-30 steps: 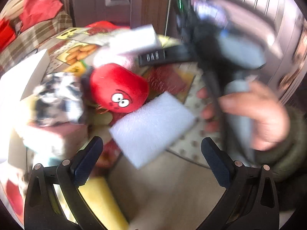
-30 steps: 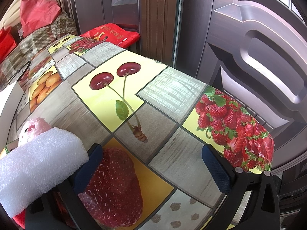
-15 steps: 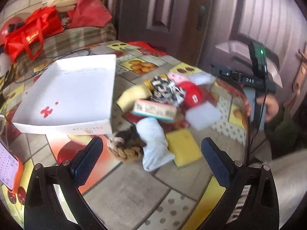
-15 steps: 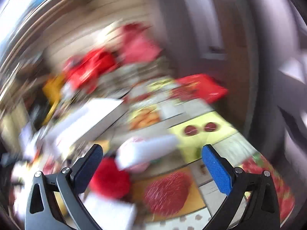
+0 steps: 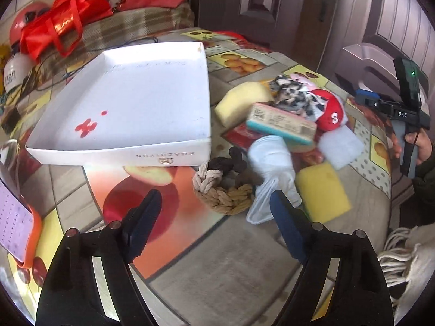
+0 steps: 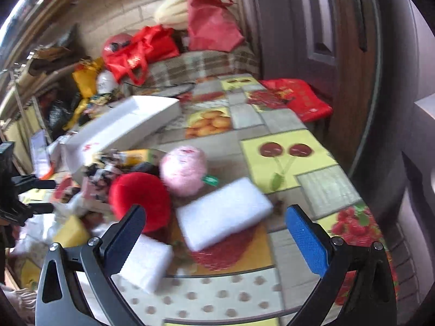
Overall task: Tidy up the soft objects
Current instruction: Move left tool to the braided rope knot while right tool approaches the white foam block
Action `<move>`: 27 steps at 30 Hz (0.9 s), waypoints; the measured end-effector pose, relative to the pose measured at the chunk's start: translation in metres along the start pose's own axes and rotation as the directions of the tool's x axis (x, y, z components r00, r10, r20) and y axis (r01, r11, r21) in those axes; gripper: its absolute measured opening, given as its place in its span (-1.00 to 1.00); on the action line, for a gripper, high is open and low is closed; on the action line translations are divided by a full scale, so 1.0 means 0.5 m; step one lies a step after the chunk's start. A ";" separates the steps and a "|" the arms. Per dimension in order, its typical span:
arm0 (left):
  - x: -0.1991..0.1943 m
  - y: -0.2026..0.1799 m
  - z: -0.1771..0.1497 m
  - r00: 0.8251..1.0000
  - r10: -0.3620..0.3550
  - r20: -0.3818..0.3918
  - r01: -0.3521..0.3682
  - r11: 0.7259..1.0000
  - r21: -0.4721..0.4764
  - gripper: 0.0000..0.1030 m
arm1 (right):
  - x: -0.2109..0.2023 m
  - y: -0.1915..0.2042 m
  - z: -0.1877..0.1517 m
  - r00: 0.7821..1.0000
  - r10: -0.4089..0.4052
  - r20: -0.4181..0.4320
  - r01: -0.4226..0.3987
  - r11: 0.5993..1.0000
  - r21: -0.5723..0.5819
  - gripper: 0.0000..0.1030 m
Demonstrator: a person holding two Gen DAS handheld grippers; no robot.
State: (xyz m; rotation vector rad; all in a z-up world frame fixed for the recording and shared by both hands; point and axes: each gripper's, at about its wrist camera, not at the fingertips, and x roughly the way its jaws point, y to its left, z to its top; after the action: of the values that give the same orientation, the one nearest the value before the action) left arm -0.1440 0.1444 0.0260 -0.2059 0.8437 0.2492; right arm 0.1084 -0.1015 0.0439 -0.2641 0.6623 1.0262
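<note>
- White tray (image 5: 130,100) sits empty at left on the table (image 5: 217,271); soft pile lies just right of it.
- Pile: rope ring (image 5: 221,190), glove (image 5: 272,168), yellow sponge (image 5: 322,190), boxed sponge (image 5: 281,123), red plush (image 6: 140,199), pink plush (image 6: 183,171).
- White foam block (image 6: 223,214) lies flat, long axis slanting up to the right.
- Your left gripper (image 5: 214,217) has just been closing; jaws apart, nothing between them.
- Your right gripper (image 6: 217,233) is wide, empty, above the foam.

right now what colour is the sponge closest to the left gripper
Yellow. The sponge lies flat on the tablecloth right of the white glove; it shows best in the left wrist view.
</note>
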 end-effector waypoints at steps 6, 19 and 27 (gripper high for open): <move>-0.023 -0.013 0.014 0.995 -0.097 0.010 0.096 0.993 0.063 0.60 | 0.051 0.026 0.012 0.996 -0.036 -0.078 0.027 0.993 -0.114 0.99; 0.017 -0.012 0.015 0.998 0.000 -0.060 0.007 0.993 0.121 0.60 | 0.097 0.030 0.011 0.988 -0.053 -0.145 0.040 0.995 -0.092 1.00; 0.072 -0.038 0.019 0.995 0.024 -0.095 -0.007 0.983 0.181 0.12 | 0.073 -0.021 -0.004 0.978 -0.130 -0.166 0.119 0.990 -0.074 0.99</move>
State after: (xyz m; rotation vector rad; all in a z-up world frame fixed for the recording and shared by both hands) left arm -0.1085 0.1340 0.0065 -0.0414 0.9597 0.1769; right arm 0.1294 -0.0821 0.0185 -0.4479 0.7582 0.9118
